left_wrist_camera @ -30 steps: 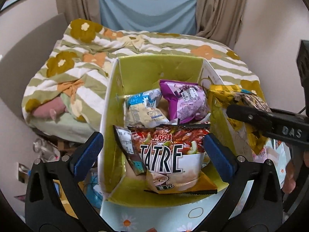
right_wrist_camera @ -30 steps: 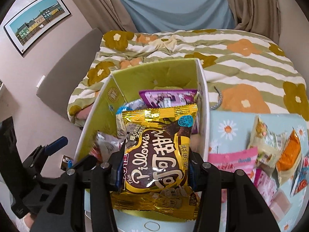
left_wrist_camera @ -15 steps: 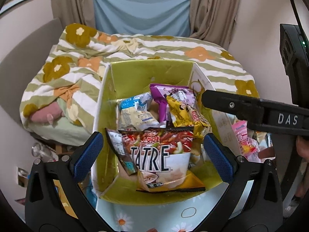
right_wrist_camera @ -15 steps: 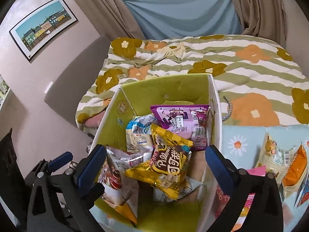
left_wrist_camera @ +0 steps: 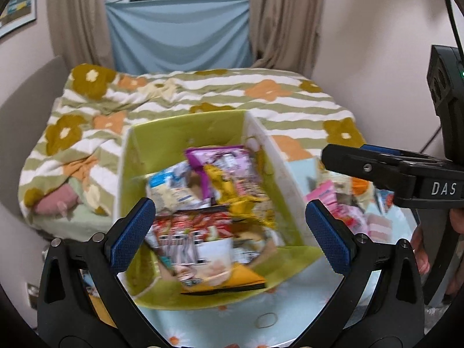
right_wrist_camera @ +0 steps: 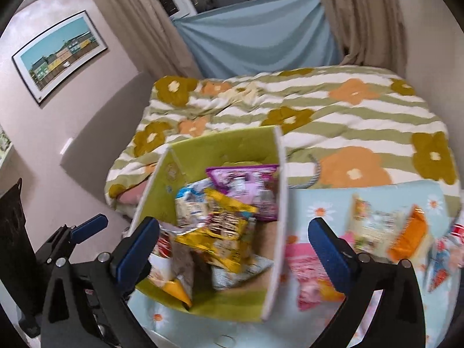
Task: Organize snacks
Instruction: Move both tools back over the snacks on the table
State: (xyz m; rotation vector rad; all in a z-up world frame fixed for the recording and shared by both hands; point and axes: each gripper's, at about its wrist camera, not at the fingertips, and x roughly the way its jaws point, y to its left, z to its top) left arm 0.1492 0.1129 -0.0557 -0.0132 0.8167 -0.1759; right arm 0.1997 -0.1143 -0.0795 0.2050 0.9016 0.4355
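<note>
Between our right gripper's (right_wrist_camera: 233, 248) wide-apart, empty jaws lies the gold bag (right_wrist_camera: 223, 236), resting atop other snacks in the green box (right_wrist_camera: 232, 145). Our left gripper (left_wrist_camera: 229, 236) is likewise spread, clamping nothing, over the red-and-white bag (left_wrist_camera: 200, 249) at the box front. Right of the box, loose packets (right_wrist_camera: 374, 226) lie on the daisy cloth (right_wrist_camera: 319, 206). Views are blurred.
</note>
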